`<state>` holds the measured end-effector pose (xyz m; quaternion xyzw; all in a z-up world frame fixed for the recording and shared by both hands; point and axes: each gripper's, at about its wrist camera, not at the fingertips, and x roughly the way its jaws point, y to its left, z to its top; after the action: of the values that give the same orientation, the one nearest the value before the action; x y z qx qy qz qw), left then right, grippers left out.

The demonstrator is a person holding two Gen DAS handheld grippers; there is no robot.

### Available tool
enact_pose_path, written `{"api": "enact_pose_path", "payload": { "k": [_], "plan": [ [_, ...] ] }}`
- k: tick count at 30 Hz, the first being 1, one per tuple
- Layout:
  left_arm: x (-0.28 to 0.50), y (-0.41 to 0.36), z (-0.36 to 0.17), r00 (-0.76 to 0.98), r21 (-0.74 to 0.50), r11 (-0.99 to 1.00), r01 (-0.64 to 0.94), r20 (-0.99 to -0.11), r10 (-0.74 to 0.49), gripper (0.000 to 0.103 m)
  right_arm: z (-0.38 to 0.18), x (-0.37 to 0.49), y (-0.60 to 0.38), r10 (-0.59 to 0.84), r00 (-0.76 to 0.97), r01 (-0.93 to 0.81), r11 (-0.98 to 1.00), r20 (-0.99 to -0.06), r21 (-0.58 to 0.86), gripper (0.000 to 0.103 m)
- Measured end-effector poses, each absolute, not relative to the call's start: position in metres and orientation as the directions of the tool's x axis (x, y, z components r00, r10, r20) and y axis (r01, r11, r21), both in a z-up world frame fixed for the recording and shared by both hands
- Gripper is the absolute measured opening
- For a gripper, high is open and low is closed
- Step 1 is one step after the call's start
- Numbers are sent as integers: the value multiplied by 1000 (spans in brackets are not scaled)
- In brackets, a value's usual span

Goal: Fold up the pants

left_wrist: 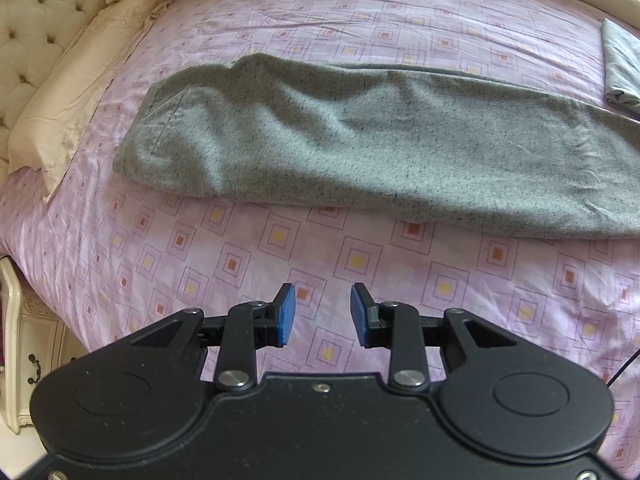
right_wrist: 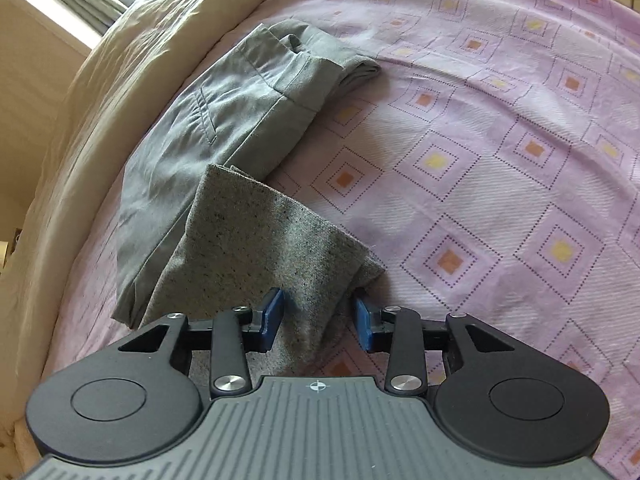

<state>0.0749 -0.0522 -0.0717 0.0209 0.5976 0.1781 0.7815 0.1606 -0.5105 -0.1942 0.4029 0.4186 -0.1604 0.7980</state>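
Note:
Speckled grey pants [left_wrist: 360, 140] lie lengthwise across the pink patterned bed, folded in half along their length. My left gripper [left_wrist: 323, 314] is open and empty above the sheet, in front of the pants and apart from them. In the right wrist view, one end of the speckled pants [right_wrist: 264, 240] lies between the blue pads [right_wrist: 272, 316] of my right gripper [right_wrist: 318, 316]. Its jaws stand wide apart around the cloth, not closed on it.
A second, smooth grey pair of pants [right_wrist: 224, 108] lies folded at the bed's edge, partly under the speckled end; it also shows in the left wrist view [left_wrist: 622, 64]. Cream pillows [left_wrist: 76, 92], a tufted headboard [left_wrist: 32, 20] and a nightstand [left_wrist: 28, 344] are at left. A cream blanket [right_wrist: 100, 92] borders the bed.

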Motion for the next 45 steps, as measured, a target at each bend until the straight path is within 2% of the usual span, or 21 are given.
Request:
{"api": "enact_pose_path", "payload": {
  "k": [1,2,4,8,14,17,19,20,22,24,32,39,41,42,45],
  "plan": [
    [74,-50,-72,217,250,933,-258,-926,308,42,-192,164,-510,80,582,600,629,-809,494,16],
    [72,-48,-71,215,252,931,-263,-926,311,42,-188,166,-509,92,576,591,640,-813,491,11],
    [69,-43,-69,214,254,927,-275,-924,317,42,-167,164,-504,65,585,548,703,-809,453,10],
    [61,-27,-62,213,255,914,-317,-920,330,42,-123,153,-496,4,615,456,814,-789,360,9],
    [50,-10,-56,217,255,894,-367,-911,349,42,-107,135,-525,-130,579,560,781,-805,276,9],
    [47,-8,-57,220,252,895,-368,-911,348,42,-115,119,-549,-130,546,604,746,-827,281,9],
    [50,-8,-61,218,262,898,-354,-910,352,42,-138,118,-565,-82,473,640,716,-877,278,16],
    [52,-8,-62,220,267,900,-344,-909,354,42,-149,118,-571,-92,409,675,700,-908,233,18],
    [57,-8,-62,240,272,910,-313,-904,353,42,-152,107,-575,-224,345,758,640,-911,130,20],
    [68,-8,-61,264,280,919,-277,-898,353,42,-142,99,-565,-286,397,741,660,-872,121,20],
    [166,-10,-76,367,263,958,-112,-885,286,42,-99,117,-471,-107,640,402,891,-761,212,20],
    [248,17,-124,354,220,975,-33,-910,217,42,-94,127,-365,46,615,229,945,-787,234,20],
    [268,31,-140,329,210,977,-39,-920,211,42,-97,126,-336,80,599,205,946,-797,249,20],
    [278,39,-147,312,208,977,-50,-926,213,45,-98,126,-323,96,594,194,946,-799,258,20],
    [309,63,-160,272,128,988,-86,-951,147,47,-102,125,-285,134,575,167,946,-807,276,20]
  ]
}}
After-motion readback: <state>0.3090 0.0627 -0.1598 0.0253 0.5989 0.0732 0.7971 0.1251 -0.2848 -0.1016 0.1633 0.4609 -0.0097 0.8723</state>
